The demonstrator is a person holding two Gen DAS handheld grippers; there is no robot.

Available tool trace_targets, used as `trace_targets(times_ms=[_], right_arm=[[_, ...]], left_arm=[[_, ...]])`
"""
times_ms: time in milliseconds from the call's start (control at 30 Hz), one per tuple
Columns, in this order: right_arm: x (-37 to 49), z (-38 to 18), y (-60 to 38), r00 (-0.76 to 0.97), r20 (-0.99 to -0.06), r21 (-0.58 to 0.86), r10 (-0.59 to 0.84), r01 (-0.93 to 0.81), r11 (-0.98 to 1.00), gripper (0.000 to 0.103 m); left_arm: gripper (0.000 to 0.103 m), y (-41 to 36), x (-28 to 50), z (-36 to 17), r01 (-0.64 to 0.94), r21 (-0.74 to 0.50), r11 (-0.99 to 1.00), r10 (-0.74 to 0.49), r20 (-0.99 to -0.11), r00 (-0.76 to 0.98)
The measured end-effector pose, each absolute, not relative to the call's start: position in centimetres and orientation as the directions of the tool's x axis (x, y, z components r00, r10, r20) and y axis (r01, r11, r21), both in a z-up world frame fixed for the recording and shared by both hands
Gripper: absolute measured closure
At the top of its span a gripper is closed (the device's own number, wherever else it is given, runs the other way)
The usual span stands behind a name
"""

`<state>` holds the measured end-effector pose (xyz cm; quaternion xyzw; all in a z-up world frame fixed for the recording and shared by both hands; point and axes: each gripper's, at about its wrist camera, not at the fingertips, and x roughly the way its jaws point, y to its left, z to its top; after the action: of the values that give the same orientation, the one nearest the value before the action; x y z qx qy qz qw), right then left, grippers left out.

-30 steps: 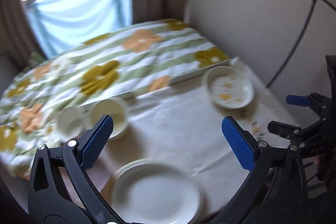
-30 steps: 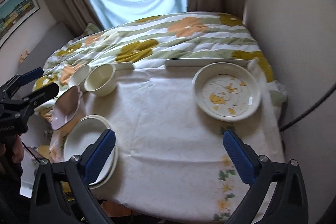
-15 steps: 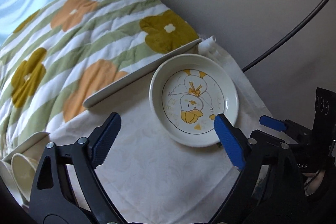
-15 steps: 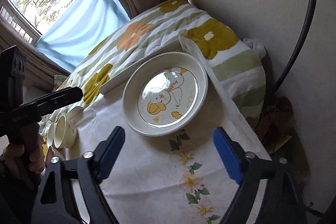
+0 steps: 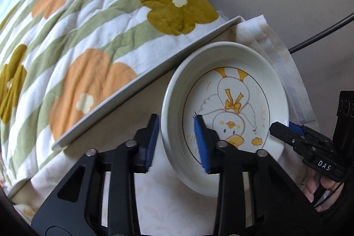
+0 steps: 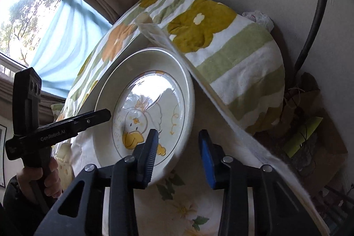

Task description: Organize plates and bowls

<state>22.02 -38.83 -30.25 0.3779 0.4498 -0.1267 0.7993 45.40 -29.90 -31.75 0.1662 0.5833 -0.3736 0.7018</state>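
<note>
Near end first: your left tongs [image 5: 177,125] straddle the left rim of the duck plate [image 5: 230,72], one blue pad outside on the tablecloth [image 5: 168,209], the other inside the well. They have just been closing with that rim between them. The outer pad sits right at the rim, but you cannot tell here whether it presses.

Your right tongs [image 6: 178,136] straddle the opposite rim and have also just been closing. The inner pad covers the edge of the duck print. The outer pad stands off the rim with cloth showing in the gap, so it is a loose bracket, not a pinch.

Both tong bodies hide the plate's near edge in their own views.

The left view catches the right tongs side-on at the far rim, and fingertips of the right hand [image 5: 320,189] cut off by the frame. The right view gives only one black finger of the left tongs over the plate, and the left hand [image 6: 42,174] on the grip.

Glare washes out the top of the drawing in the right view; the left view shows the whole duck, bow and feet. The well holds the print only.

The plate sits on the bench [image 5: 143,85] by its far corner. Beyond it are the flowered blanket [image 5: 99,21], a black cable [image 5: 320,34] and the wall. Only the right view shows the window [image 6: 22,14] and a brown paper bag [image 6: 309,114], its contents unclear.
</note>
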Motion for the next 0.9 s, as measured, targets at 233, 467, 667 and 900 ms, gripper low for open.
trace_targets(times_ms=[233, 467, 667, 900], right_arm=[[23.0, -30.6, -38.9, 0.549, -0.830, 0.446, 0.103, 0.540, 0.713, 0.088], [23.4, -30.5, -38.9, 0.536, -0.837, 0.427, 0.109, 0.517, 0.742, 0.088], [23.3, -29.0, -38.5, 0.565, -0.820, 0.406, 0.097, 0.454, 0.793, 0.088], [22.7, -25.0, -37.8, 0.620, -0.765, 0.456, 0.176, 0.327, 0.828, 0.088]], left_arm=[[0.087, -30.0, 45.9, -32.3, 0.714, -0.206, 0.669, -0.328, -0.944, 0.036], [0.087, -29.8, 45.5, -31.7, 0.712, -0.171, 0.681, -0.324, -0.942, 0.084], [0.087, -28.6, 44.4, -29.7, 0.694, -0.168, 0.700, -0.349, -0.929, 0.127], [0.087, -24.4, 41.1, -24.3, 0.634, -0.154, 0.758, -0.373, -0.900, 0.226]])
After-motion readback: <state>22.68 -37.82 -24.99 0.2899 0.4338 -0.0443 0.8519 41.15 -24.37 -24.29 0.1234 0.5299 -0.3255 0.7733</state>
